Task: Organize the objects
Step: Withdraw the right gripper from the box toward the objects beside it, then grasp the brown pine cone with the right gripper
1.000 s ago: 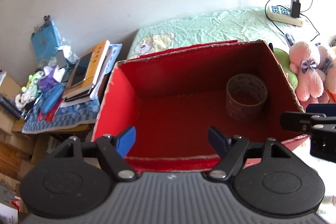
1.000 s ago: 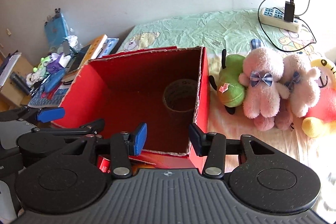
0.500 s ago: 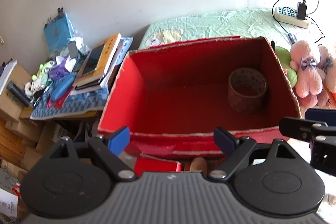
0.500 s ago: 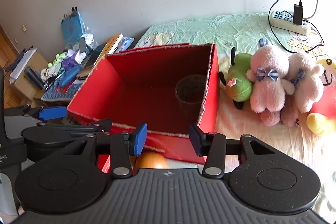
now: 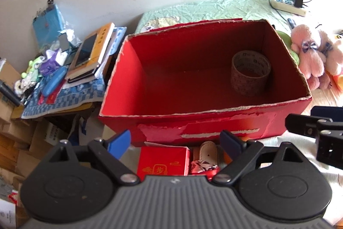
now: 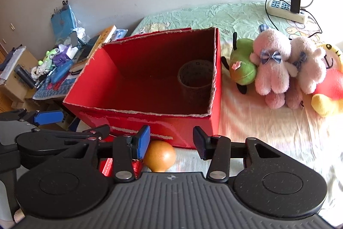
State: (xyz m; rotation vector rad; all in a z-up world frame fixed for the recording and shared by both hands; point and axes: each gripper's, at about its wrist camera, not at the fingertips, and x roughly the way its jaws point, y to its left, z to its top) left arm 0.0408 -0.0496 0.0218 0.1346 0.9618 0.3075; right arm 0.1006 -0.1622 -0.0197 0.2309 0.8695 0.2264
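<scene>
The left tool [image 5: 174, 142] gapes wide and empty, its jaws having just been opening above a small red box [image 5: 163, 162]. The right tool [image 6: 170, 142], half open, grips nothing; an orange ball [image 6: 159, 156] lies just below.

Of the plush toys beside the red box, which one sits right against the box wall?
The green plush. It lies nearest the red box; the two pink plush toys and the yellow one sit farther right.
</scene>
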